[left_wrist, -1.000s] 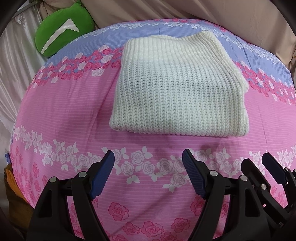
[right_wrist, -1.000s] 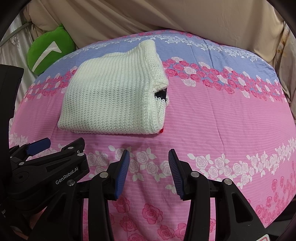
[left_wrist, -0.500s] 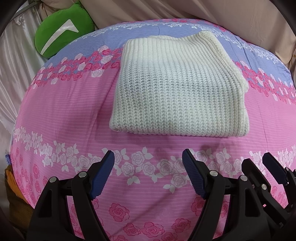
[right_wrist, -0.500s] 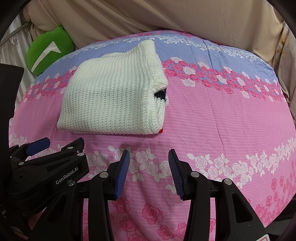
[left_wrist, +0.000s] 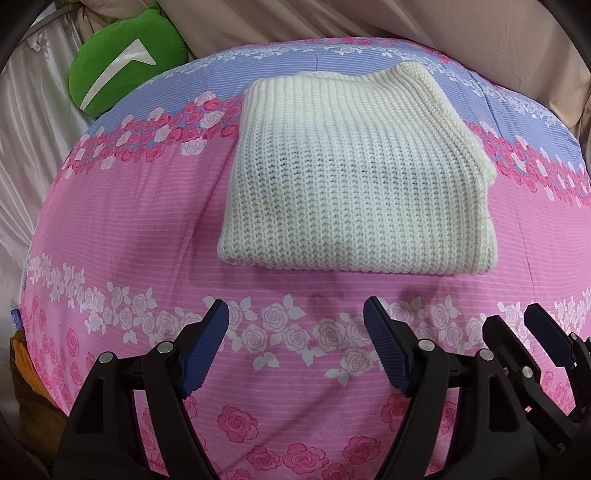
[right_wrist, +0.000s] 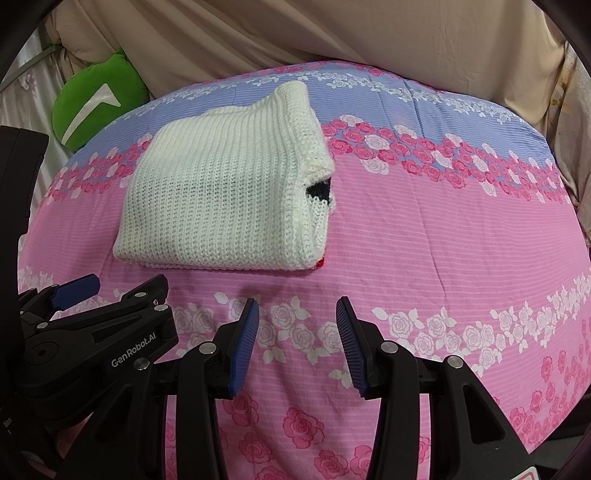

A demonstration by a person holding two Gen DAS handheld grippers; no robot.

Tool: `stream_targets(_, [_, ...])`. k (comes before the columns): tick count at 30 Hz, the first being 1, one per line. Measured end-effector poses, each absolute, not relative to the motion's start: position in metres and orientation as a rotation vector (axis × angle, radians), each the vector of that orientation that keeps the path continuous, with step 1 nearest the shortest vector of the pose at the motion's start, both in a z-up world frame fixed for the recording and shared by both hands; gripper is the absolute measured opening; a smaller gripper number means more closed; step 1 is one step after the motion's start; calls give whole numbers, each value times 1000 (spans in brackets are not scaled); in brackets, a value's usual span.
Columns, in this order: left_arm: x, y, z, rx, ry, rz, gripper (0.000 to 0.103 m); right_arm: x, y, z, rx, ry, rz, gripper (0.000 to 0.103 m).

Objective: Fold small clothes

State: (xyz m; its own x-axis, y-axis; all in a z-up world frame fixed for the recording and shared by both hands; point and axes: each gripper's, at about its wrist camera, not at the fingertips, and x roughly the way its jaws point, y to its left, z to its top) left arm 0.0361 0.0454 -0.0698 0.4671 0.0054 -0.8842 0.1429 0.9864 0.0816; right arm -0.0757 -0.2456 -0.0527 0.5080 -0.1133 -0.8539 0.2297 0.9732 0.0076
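Note:
A cream knitted sweater (left_wrist: 354,177) lies folded into a thick rectangle on the pink and blue flowered bedspread (left_wrist: 122,236). It also shows in the right wrist view (right_wrist: 225,199), where a bit of black and red knit peeks out at its right edge. My left gripper (left_wrist: 295,317) is open and empty, held back from the sweater's near edge. My right gripper (right_wrist: 297,314) is open and empty, also short of the sweater, just right of the left gripper (right_wrist: 110,295).
A green cushion (left_wrist: 125,70) with a white mark sits at the far left corner of the bed. Beige sheets (right_wrist: 369,33) hang behind the bed. The bedspread to the right of the sweater (right_wrist: 461,229) is flat.

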Motion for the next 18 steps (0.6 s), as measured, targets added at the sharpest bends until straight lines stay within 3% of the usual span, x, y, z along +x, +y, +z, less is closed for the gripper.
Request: stream_targets(18, [37,44,-69,157,1082,-86,70,-75,-247,-52,128,1017,-205,44])
